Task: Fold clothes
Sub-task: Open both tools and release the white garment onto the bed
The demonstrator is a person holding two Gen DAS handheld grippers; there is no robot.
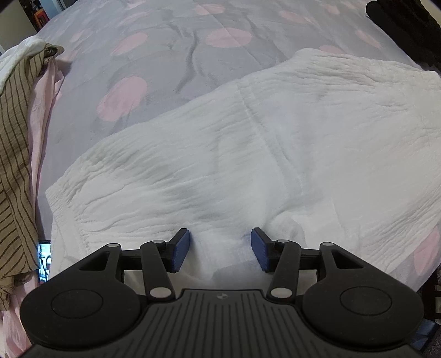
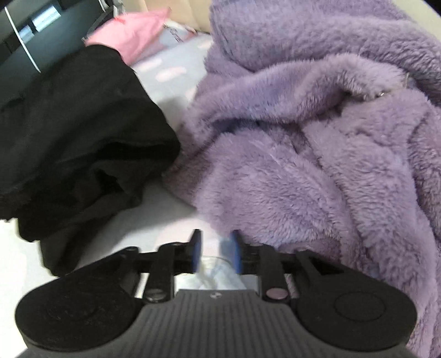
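Observation:
A white crinkled garment [image 1: 248,154] lies spread flat on the bed in the left wrist view, with a seam running down its middle. My left gripper [image 1: 220,245] is open just above the garment's near edge, its blue pads [image 1: 183,247] on either side of a small raised fold. My right gripper [image 2: 215,247] is partly open over the sheet, between a black garment [image 2: 77,137] on its left and a fluffy purple garment [image 2: 317,151] on its right. A bit of white cloth [image 2: 217,278] shows behind its pads; the view is blurred.
The bed has a grey cover with pink spots [image 1: 165,68]. A brown striped garment [image 1: 16,154] over pink cloth hangs at the left edge. A black garment [image 1: 408,24] lies at the far right. A pink pillow [image 2: 132,33] and dark furniture [image 2: 35,30] stand behind.

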